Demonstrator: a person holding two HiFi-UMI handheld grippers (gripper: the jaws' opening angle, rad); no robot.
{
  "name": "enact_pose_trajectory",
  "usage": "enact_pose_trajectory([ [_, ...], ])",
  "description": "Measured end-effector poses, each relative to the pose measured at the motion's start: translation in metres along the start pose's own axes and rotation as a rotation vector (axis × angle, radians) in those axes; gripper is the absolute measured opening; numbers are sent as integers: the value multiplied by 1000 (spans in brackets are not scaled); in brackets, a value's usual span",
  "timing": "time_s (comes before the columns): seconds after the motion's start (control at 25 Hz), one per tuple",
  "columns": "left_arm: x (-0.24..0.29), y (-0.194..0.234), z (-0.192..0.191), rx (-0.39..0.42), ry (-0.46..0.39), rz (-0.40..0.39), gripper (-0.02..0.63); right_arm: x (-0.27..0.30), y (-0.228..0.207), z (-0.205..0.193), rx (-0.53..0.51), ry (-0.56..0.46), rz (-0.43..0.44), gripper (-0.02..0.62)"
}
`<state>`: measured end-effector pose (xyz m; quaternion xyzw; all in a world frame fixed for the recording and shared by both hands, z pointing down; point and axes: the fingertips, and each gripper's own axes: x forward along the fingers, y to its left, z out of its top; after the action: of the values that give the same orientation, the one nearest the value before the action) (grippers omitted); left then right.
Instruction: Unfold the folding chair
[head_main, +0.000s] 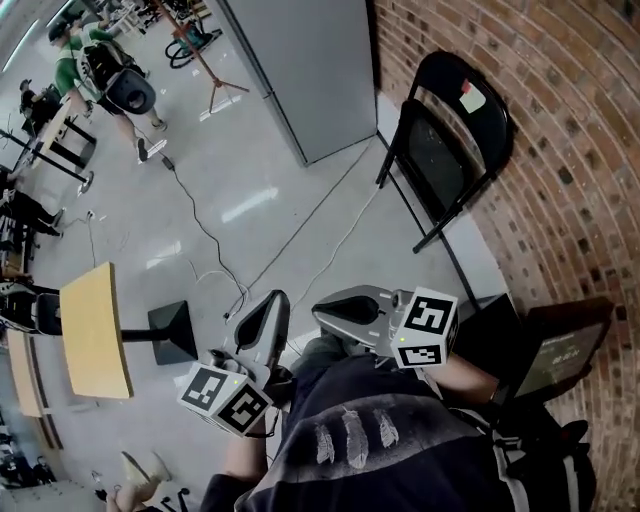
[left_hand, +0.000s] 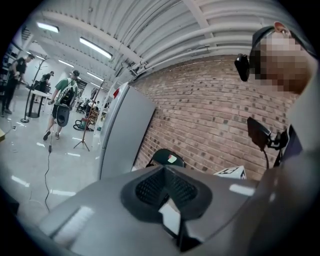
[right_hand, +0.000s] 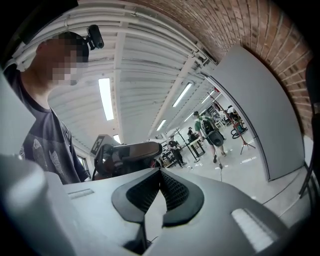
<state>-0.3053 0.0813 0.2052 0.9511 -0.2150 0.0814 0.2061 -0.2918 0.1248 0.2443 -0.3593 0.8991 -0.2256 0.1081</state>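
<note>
Unfolding not yet begun; approach pending.

At near left, the left hand-held gripper (head_main: 272, 303) has its jaws closed on nothing. Just right of it, the right hand-held gripper (head_main: 322, 313) is likewise closed and empty. At far right, the black folding chair (head_main: 448, 150) leans against the brick wall (head_main: 560, 180), apparently still folded and well apart from both. By my reading, reaching, gripping and opening it all remain.
</note>
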Motion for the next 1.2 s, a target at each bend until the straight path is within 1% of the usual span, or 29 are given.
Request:
enact_pose_trajectory([
  [0.2,12,22,1,-33,9,-12,2,10,-19,6,21,-20,-45,2],
  [0.4,19,51,6,-55,-1,-21,2,35,-38,2,45,20,-54,2],
  [0.52,11,84,4,-119,-4,-4,2,58,-38,-2,50,58,-44,2],
  [0.6,7,104,7,-146,-19,2,2,74,-42,-1,53,81,-47,2],
  [0.72,1,128,19,-147,-59,6,2,100,-46,0,24,130,-36,2],
  [0.84,-2,151,28,-162,-83,-10,2,125,-49,3,-12,163,-35,2],
  [0.96,-4,172,31,-183,-93,-36,2,142,-54,3,-28,186,-61,2],
  [1.08,-8,188,36,-198,-88,-77,2,156,-56,1,-21,200,-104,2],
  [1.2,-10,211,42,-207,-103,-77,2,177,-62,2,-43,232,-100,2],
])
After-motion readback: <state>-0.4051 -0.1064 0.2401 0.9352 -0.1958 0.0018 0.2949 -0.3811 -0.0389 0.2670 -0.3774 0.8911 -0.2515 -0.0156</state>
